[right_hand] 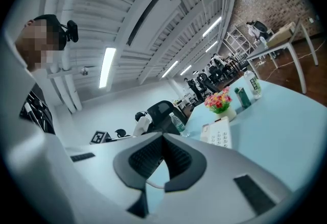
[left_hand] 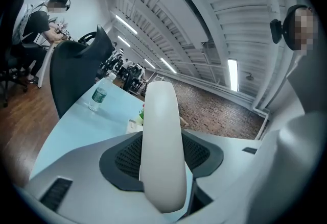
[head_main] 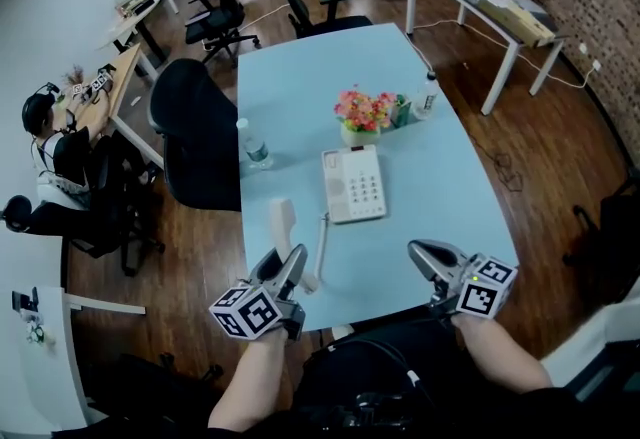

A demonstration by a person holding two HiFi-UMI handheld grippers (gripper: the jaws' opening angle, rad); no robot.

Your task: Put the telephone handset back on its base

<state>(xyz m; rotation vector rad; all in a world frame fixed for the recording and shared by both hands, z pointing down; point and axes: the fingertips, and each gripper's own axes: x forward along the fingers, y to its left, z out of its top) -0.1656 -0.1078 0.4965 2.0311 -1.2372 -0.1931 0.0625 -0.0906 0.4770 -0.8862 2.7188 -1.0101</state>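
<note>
The white telephone base (head_main: pixel 353 184) with a keypad lies in the middle of the light blue table (head_main: pixel 440 177). The white handset (head_main: pixel 283 224) is to the left of the base, and its cord (head_main: pixel 322 235) runs toward the base. My left gripper (head_main: pixel 293 259) is shut on the handset's near end. In the left gripper view the handset (left_hand: pixel 162 141) stands between the dark pads (left_hand: pixel 122 159), pointing away. My right gripper (head_main: pixel 418 251) hovers over the table's front right, shut and empty. In the right gripper view the base (right_hand: pixel 218 134) shows beyond the right gripper (right_hand: pixel 163 139).
A pot of flowers (head_main: pixel 364 117) stands just behind the base, with a green can (head_main: pixel 402 112) and a bottle (head_main: pixel 427 95) beside it. A water bottle (head_main: pixel 253 145) is at the table's left edge. A black chair (head_main: pixel 198 132) stands to the left.
</note>
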